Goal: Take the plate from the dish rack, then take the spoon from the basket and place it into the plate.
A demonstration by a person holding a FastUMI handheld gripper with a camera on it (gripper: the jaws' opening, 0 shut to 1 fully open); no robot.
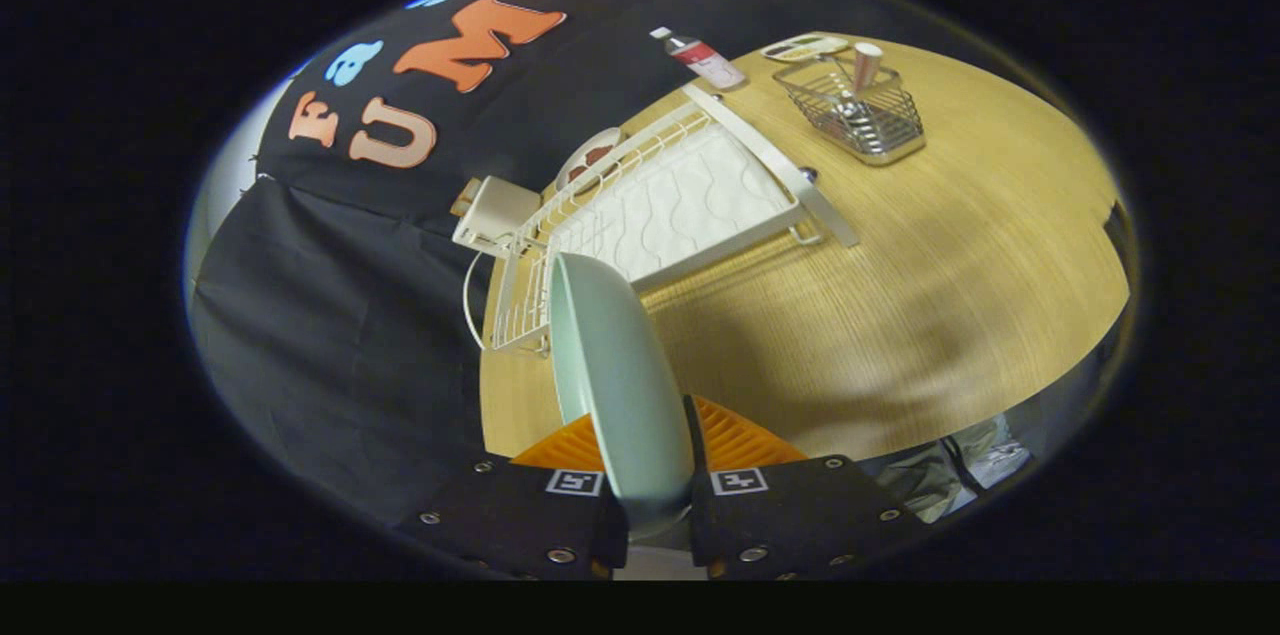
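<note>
Plate (pixel 615 365) between fingers (pixel 755 505); rack (pixel 660 205) beyond

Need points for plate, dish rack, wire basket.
plate (pixel 615 385), gripper view, on its pale face between the fingers
dish rack (pixel 670 200), gripper view, on its white tray
wire basket (pixel 868 115), gripper view, on its mesh side

No words or numbers can be read. Two square coded marker tags (pixel 574 482) sit on the gripper (pixel 650 440), one on each side of the plate (pixel 610 355) that its fingers clamp. Well beyond the plate, a bottle's (pixel 700 57) label is too small to read.
</note>
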